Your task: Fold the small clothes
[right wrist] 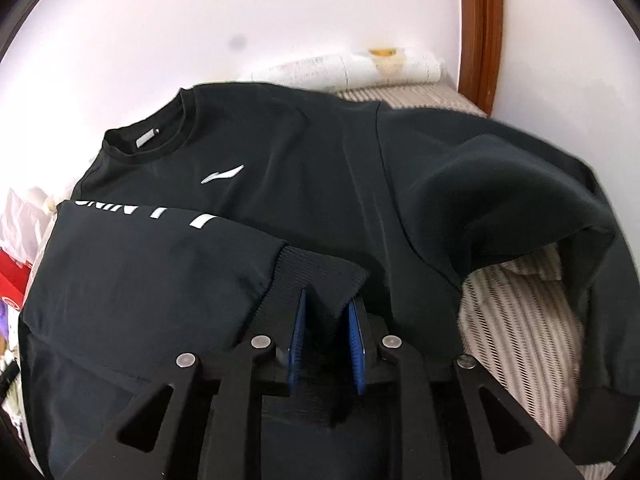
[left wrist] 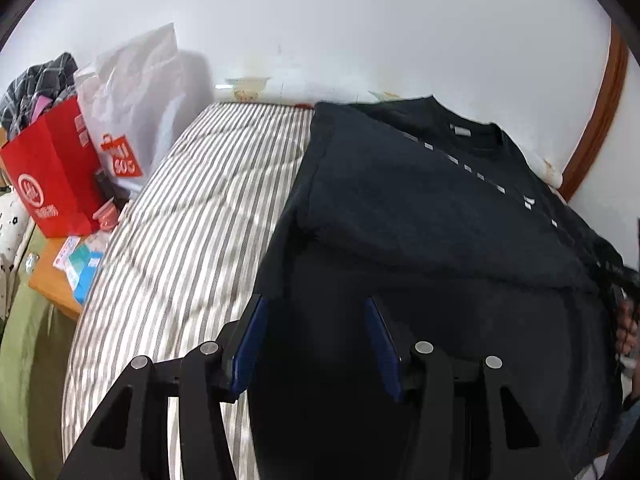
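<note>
A black sweatshirt (left wrist: pixel 420 200) (right wrist: pixel 300 160) with a white logo lies face up on the striped bed (left wrist: pixel 192 220) (right wrist: pixel 512 312). One sleeve (right wrist: pixel 152 264), printed with white letters, is folded across the chest. Its ribbed cuff (right wrist: pixel 320 272) lies between the blue pads of my right gripper (right wrist: pixel 327 298), which stand slightly apart and do not press on it. The other sleeve (right wrist: pixel 500 184) bulges loosely out to the right. My left gripper (left wrist: pixel 315 301) hovers open over the shirt's folded left edge, nothing between its fingers.
A red paper bag (left wrist: pixel 52 176) and a white bag (left wrist: pixel 132 92) stand left of the bed. Beside them is a wooden side table (left wrist: pixel 52 280) with small boxes. A rolled white cloth (right wrist: pixel 348 66) lies against the wall. A person's hand (left wrist: pixel 626 328) shows at the right edge.
</note>
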### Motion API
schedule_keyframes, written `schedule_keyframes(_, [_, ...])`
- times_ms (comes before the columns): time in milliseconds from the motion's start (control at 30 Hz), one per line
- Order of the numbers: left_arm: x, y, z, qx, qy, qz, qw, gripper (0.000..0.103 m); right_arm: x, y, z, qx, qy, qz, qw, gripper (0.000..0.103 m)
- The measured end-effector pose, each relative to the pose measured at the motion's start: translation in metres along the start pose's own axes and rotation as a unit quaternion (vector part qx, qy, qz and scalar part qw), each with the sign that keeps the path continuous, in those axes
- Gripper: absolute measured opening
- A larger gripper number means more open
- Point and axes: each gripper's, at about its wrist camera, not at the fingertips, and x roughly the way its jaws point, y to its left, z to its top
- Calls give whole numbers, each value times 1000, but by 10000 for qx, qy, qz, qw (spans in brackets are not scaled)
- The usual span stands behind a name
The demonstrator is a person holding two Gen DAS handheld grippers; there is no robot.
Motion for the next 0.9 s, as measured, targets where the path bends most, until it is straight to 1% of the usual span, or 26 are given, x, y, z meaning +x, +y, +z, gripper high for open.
schedule_keyframes(67, [7, -3, 12, 68, -114, 144, 9998, 49, -15, 0, -4, -72, -102, 25, 9999, 26])
schedule_keyframes(133, [16, -5, 23, 113, -193, 230, 9995, 49, -30, -4, -8, -97, -216, 17, 9997, 35])
schedule_keyframes(200, [29, -5, 35, 129, -228, 381, 9989, 49, -47, -13, -13, -145, -337, -47, 9993, 36])
schedule_keyframes(233, [36, -3, 39, 120, -220, 488, 9985, 49, -58, -21, -17, -144, -428, -172, 9988, 38])
schedule_keyframes(267, [41, -2, 42, 98, -191, 540, 9983, 49, -66, -29, -20, -116, -496, -248, 9984, 40])
schedule_keyframes(300, [49, 0, 44, 33, -91, 591, 9982, 49, -74, -38, -23, -86, -557, -350, 9978, 45])
schedule_keyframes(333, [55, 3, 44, -32, 27, 634, 9980, 49, -83, -49, -27, -43, -622, -514, 9967, 51])
schedule_keyframes(433, [69, 10, 40, -169, 294, 652, 9973, 51, -102, -81, -37, 117, -711, -928, 9931, 60])
schedule_keyframes(567, [63, 8, 35, -146, 283, 649, 9974, 51, -111, -121, -50, 397, -625, -1114, 9910, 61])
schedule_keyframes(633, [58, 5, 33, -152, 327, 616, 9974, 51, -109, -138, -56, 530, -471, -1196, 9903, 61])
schedule_keyframes(667, [54, 3, 30, -126, 360, 562, 9977, 50, -105, -145, -60, 596, -393, -1161, 9907, 61])
schedule_keyframes(733, [49, 0, 24, -46, 420, 469, 9980, 51, -98, -153, -67, 688, -299, -1101, 9911, 61])
schedule_keyframes(833, [39, -6, 12, 130, 464, 445, 9978, 51, -84, -160, -78, 783, -176, -1117, 9905, 61])
schedule_keyframes(900, [31, -11, 4, 257, 477, 466, 9974, 52, -79, -161, -83, 792, -221, -1125, 9902, 62])
